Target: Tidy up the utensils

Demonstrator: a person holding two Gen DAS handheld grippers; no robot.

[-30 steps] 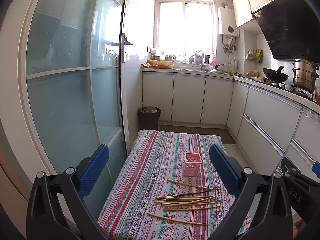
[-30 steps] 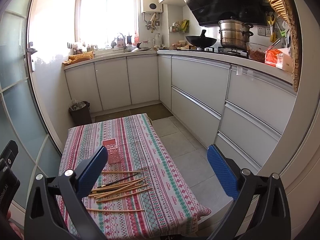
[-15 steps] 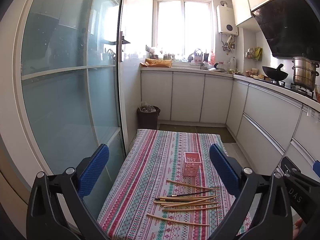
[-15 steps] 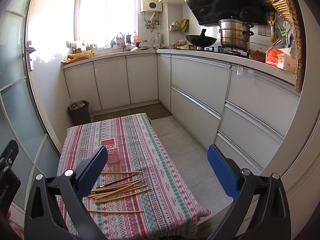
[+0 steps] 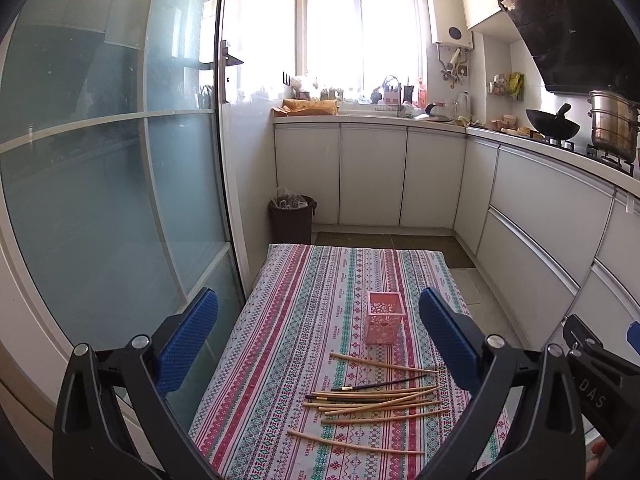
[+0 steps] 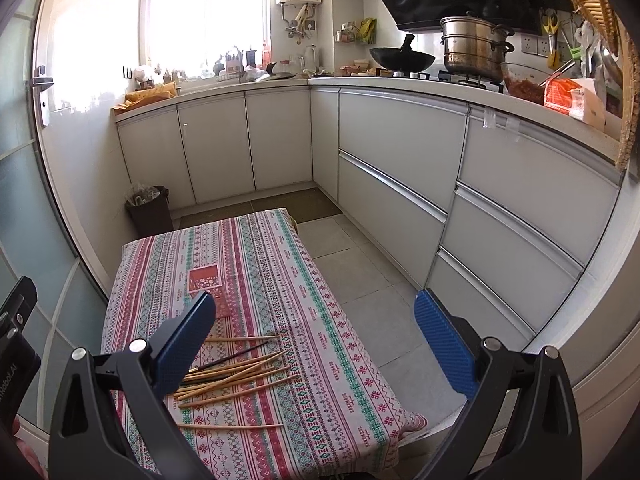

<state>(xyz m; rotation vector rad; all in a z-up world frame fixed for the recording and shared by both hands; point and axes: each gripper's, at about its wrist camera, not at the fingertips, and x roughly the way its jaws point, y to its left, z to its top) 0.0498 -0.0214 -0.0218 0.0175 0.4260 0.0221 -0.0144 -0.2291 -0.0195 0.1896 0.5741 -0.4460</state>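
I've got both the left gripper [image 5: 318,334] and right gripper [image 6: 316,340] held high above the table [image 5: 288,312] with jaws spread wide and nothing in them, I guess so both cameras take in the whole layout before I commit to a pick. The chopsticks [image 5: 376,398] lie loose in a rough pile on the near end of the striped cloth, one dark stick among the pale ones. The pink holder [image 5: 383,322] stands upright just beyond them and looks empty, so nothing is sorted yet.
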